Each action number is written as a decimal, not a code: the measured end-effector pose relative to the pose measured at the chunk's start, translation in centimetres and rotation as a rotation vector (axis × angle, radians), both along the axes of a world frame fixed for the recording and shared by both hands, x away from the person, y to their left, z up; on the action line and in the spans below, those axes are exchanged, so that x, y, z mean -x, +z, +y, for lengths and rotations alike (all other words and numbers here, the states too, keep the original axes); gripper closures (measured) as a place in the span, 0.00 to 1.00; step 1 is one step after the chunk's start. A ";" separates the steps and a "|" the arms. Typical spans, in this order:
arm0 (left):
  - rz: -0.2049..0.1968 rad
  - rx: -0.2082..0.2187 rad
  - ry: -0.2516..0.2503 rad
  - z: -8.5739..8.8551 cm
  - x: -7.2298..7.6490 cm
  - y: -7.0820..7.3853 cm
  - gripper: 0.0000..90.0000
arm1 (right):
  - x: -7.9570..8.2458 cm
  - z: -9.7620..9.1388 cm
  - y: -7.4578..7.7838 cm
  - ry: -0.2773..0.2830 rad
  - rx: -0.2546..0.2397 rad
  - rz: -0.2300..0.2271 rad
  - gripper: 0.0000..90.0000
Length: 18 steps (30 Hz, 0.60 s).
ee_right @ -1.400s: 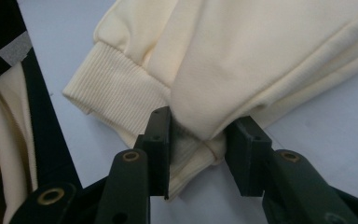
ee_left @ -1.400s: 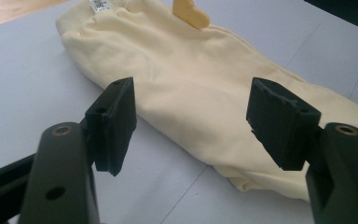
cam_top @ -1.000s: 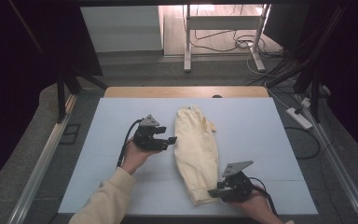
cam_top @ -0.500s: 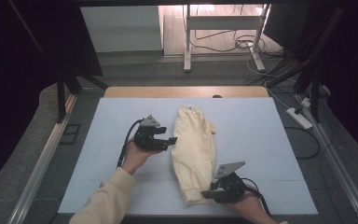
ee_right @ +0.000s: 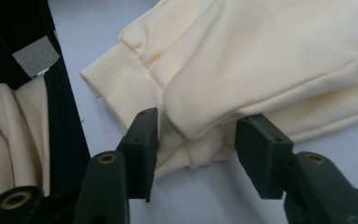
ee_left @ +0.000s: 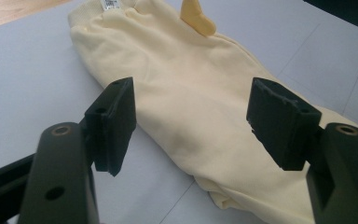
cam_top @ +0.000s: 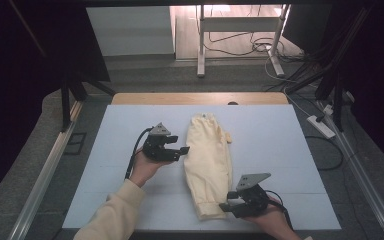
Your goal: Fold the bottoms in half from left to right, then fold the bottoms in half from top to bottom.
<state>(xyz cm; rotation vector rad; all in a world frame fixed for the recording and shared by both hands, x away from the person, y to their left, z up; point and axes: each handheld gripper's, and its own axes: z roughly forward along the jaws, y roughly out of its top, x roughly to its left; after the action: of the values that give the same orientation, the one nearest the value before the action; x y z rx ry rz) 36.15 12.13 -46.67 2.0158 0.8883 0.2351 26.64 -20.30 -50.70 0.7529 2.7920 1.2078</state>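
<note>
Folding job, mid-way by the look of it. The garment (cam_top: 208, 165), pale yellow and probably trousers or a sweatshirt, already lies as a long narrow strip down the middle of the white mat (cam_top: 280, 140). The waistband end with the label points to the far edge and the ribbed cuff end (ee_right: 116, 77) to the near edge. So the lengthwise fold looks done; my guess is the crosswise fold (near end up to far end) is left.

Right gripper (cam_top: 228, 206) sits at the near end of the strip, by the cuffs. Its jaws have just been opening. In the right gripper view the folded hem edge lies between the jaws, but the pads stand clear of the cloth on both sides, so there is no grip. It reads as just let go or about to re-grab; I can't tell which.

Left gripper (cam_top: 184, 150) hovers just left of the strip around mid-length, pointing at it. Its jaws are wide apart with nothing in them. In the left gripper view (ee_left: 191, 126) the cloth lies beyond and under the gap, not touched.

A small yellow tab (cam_top: 227, 137) sticks out on the right edge near the far end; it may need tucking before the next fold.

Left to do: grab the near end and fold it over.
</note>
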 end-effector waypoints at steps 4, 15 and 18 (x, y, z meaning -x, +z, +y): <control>-0.001 0.001 0.000 0.0 0.0 0.0 0.37 | -0.2 -1.2 0.7 -0.033 -0.024 -0.028 0.51; -0.005 0.002 -0.005 -0.1 0.2 0.1 0.37 | -1.5 -3.9 1.8 -0.176 -0.095 -0.099 0.43; -0.007 0.004 -0.005 -0.1 0.2 0.2 0.37 | -1.7 -4.0 1.9 -0.185 -0.096 -0.103 0.43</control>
<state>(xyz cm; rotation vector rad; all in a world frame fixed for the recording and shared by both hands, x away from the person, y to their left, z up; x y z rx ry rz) 35.94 12.01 -46.50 2.0119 0.8784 0.2370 28.32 -24.31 -48.83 0.9046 2.5341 1.3126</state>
